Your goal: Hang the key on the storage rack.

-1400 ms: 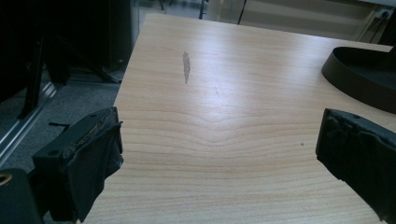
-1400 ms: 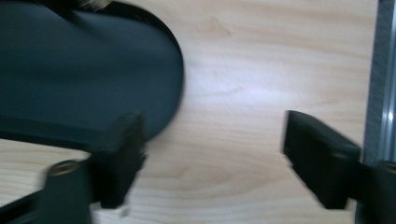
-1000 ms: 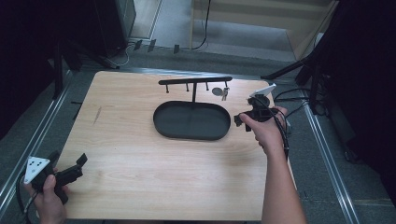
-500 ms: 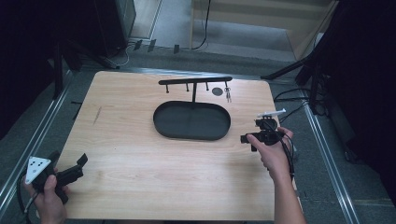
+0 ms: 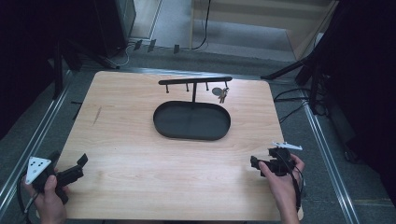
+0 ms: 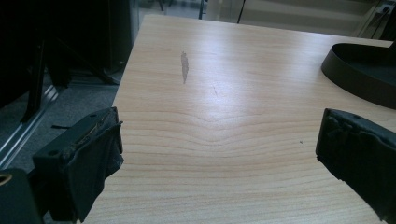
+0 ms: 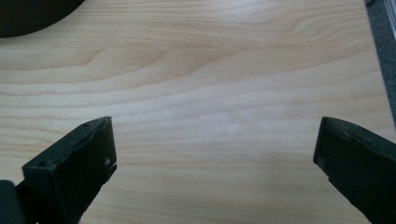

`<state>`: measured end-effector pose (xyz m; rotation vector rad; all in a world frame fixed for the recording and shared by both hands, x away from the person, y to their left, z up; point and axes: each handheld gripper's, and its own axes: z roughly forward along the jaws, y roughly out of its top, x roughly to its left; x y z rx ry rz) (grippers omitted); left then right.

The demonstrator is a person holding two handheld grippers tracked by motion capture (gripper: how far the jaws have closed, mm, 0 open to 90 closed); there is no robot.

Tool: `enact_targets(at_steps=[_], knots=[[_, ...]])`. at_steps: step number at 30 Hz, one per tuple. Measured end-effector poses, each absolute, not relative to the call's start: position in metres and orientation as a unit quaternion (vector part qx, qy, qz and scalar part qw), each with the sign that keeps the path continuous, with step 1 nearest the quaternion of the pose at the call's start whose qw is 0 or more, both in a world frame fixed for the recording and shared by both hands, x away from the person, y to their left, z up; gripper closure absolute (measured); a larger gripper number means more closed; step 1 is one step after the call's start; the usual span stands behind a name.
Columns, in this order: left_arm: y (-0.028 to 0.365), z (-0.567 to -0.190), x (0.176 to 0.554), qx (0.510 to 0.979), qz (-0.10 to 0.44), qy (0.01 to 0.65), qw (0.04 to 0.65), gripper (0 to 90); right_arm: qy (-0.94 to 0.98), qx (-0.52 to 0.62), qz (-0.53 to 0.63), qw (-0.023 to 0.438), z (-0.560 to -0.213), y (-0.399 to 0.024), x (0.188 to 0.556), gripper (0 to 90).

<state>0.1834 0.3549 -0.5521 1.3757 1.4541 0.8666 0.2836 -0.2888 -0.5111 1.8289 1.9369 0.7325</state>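
Observation:
A black oval tray (image 5: pixel 191 133) lies mid-table, and a T-shaped black rack (image 5: pixel 195 80) with small hooks rises from its far edge. A bunch of keys (image 5: pixel 220 94) hangs from the hook nearest the rack's right end. My left gripper (image 5: pixel 69 162) rests at the table's near left corner, open and holding nothing; its jaws (image 6: pixel 219 126) stand wide over bare wood. My right gripper (image 5: pixel 262 158) is low near the near right edge, also open, and its own view (image 7: pixel 215 128) has bare wood between the jaws. Both are well short of the tray.
The wooden table (image 5: pixel 126 154) has a grey scuff mark (image 6: pixel 184 66) on its left side. Metal rails run along both sides of the table, with cables on the floor at the right. The tray's rim (image 6: pixel 355 74) lies ahead and right of the left gripper.
My right gripper has drawn back from beside the rack's right end to the table's near right edge. The keys still hang on the hook. The left gripper has stayed put.

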Motion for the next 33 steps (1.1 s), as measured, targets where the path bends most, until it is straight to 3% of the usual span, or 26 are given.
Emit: enact_targets(at_steps=[15,25,33], knots=[[0.354,-0.552,0.183,0.56,0.356,0.591,0.46,0.7,0.63,0.642,0.357,0.252,-0.542,-0.332,0.223,0.0],[0.354,-0.552,0.183,0.558,0.355,0.593,0.459,0.7,0.615,0.638,0.386,0.256,-0.546,-0.335,0.216,0.2],[0.355,-0.552,0.183,0.556,0.354,0.594,0.461,0.7,0.604,0.646,0.375,0.28,-0.546,-0.332,0.215,5.5]])
